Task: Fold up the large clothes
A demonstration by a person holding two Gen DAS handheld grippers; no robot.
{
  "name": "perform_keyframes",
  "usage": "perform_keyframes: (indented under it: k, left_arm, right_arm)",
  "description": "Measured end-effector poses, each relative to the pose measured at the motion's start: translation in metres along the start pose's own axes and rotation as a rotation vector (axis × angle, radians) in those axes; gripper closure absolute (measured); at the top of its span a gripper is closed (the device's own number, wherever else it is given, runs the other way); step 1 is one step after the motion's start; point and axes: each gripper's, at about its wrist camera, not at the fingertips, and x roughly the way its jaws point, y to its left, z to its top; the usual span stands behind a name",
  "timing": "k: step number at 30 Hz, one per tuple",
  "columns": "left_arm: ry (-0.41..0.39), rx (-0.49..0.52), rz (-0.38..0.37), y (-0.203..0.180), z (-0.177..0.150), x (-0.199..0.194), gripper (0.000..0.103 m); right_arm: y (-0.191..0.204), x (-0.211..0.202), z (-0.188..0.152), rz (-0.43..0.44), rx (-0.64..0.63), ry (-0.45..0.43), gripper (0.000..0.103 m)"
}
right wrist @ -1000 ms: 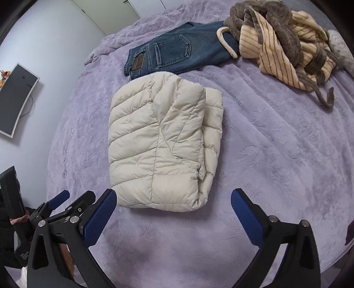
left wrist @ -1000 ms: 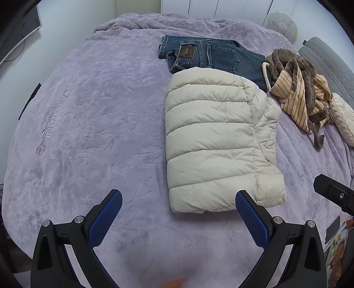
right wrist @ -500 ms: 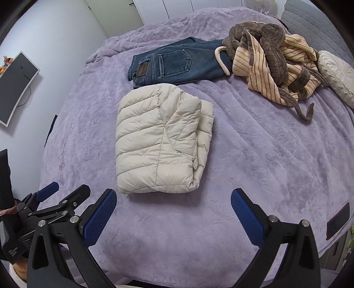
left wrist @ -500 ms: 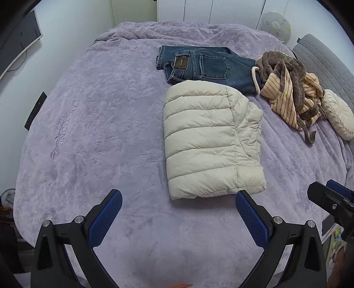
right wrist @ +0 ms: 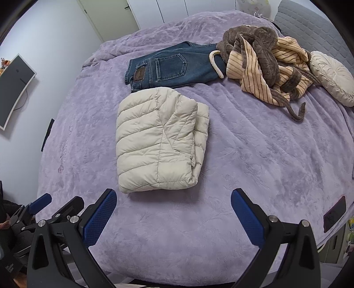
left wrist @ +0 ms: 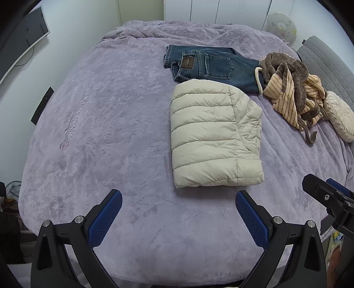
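both grippers, left (left wrist: 178, 218) & right (right wrist: 173, 216), spread wide, empty. puffer jacket (left wrist: 213, 135) looks light, soft, slippery, springy; prob. pinch at hem corners, not mid-panel.

A bed (left wrist: 93, 124) under an embossed lilac blanket is filling the room. White wardrobe doors (left wrist: 199, 11) are standing beyond its far edge, a curved monitor (right wrist: 13, 88) is hanging on the pale wall, and a grey quilted headboard (left wrist: 327, 64) is flanking the right edge.

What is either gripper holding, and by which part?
Nothing. The left gripper and right gripper are both open above the bedspread, apart from the folded puffer jacket.
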Motion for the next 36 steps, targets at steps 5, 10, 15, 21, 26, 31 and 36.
perform_keyframes:
  k: [5,10,15,21,26,31,36]
  left_arm:
    - [-0.008,-0.004,0.005,0.003,0.001,-0.002,0.000]
    - [-0.015,-0.006,0.006,0.004,0.004,-0.004,0.000]
    - [-0.011,-0.008,0.009,0.004,0.004,-0.004,0.000]
    - [-0.001,-0.002,0.011,0.006,0.008,0.001,0.000]
    - [0.002,0.000,0.013,0.005,0.009,0.004,0.000]
    - [0.009,0.002,0.016,0.008,0.011,0.009,0.000]
    - [0.012,0.003,0.020,0.008,0.014,0.011,0.000]
  right_arm:
    - [0.003,-0.001,-0.002,-0.015,-0.001,0.000,0.000]
    - [0.005,-0.001,-0.003,-0.018,-0.002,0.002,0.000]
    - [0.006,0.000,-0.001,-0.022,-0.001,0.001,0.000]
    - [0.006,0.000,-0.001,-0.020,-0.003,0.002,0.000]
    - [0.006,0.002,0.002,-0.019,-0.002,0.007,0.000]
    - [0.005,0.004,0.003,-0.019,-0.002,0.013,0.000]
    - [0.004,0.009,0.005,-0.018,0.001,0.023,0.000]
